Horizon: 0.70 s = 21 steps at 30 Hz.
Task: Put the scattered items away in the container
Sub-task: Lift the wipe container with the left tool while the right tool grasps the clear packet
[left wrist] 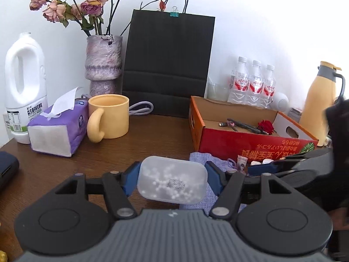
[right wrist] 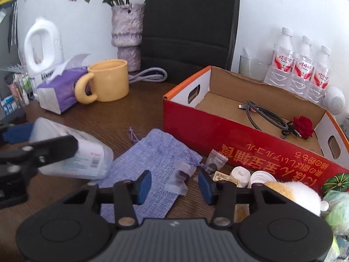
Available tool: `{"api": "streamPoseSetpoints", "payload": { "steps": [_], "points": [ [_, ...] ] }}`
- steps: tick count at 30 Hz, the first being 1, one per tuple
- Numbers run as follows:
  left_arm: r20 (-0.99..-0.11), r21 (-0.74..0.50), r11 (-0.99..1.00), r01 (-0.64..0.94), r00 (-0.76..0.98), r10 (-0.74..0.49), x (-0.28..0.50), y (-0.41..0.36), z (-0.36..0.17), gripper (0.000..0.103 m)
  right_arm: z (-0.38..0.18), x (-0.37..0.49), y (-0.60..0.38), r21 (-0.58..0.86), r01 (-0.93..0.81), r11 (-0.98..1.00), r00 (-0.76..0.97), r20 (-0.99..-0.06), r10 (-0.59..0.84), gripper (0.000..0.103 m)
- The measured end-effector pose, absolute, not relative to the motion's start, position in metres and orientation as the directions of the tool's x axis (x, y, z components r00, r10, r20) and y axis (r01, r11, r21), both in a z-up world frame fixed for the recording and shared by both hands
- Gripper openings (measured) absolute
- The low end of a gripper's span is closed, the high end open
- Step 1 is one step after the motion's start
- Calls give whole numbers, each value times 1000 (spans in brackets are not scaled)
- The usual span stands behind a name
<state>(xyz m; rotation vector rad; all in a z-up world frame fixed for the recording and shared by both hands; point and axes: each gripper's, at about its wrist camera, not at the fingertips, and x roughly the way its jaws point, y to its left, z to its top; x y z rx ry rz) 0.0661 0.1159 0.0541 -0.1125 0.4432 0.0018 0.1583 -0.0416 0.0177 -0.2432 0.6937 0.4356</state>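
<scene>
left gripper (left wrist: 172, 180) has its fingers clamped on the plastic tub (left wrist: 172, 180), lifted off the counter (right wrist: 135, 113) to go in the box (right wrist: 218, 126), while right gripper (right wrist: 174, 184), half open and empty, straddles a candy (right wrist: 180, 179) on the pouch (right wrist: 152, 152).

Each gripper is built alike: the left gripper (left wrist: 172, 178) and the right gripper (right wrist: 174, 183) have a ribbed grey housing with a small white mark at its front edge, flanked by two round black discs with a raised ring. From these discs run matte black linkage arms with triangular cut-outs, pinned by silver round-headed screws. The fingers (right wrist: 145, 185) end in blue rectangular pads, set on a black crossbar.
</scene>
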Motion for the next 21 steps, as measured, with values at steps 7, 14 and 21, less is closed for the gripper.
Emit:
{"api": "streamPoseSetpoints", "payload": {
  "steps": [7,14,21],
  "points": [
    [-425,-82,997,1,904,-36,62,112,53,65,14,163,-45,-39,-411,911,695,-660,285,14],
    [-345,-8,999,43,938,-43,43,93,78,65,51,135,-71,-33,-388,921,763,-572,301,14],
    [-283,-20,993,118,952,-119,16,57,106,65,95,80,-143,-28,-294,955,849,-467,248,14]
  ]
}}
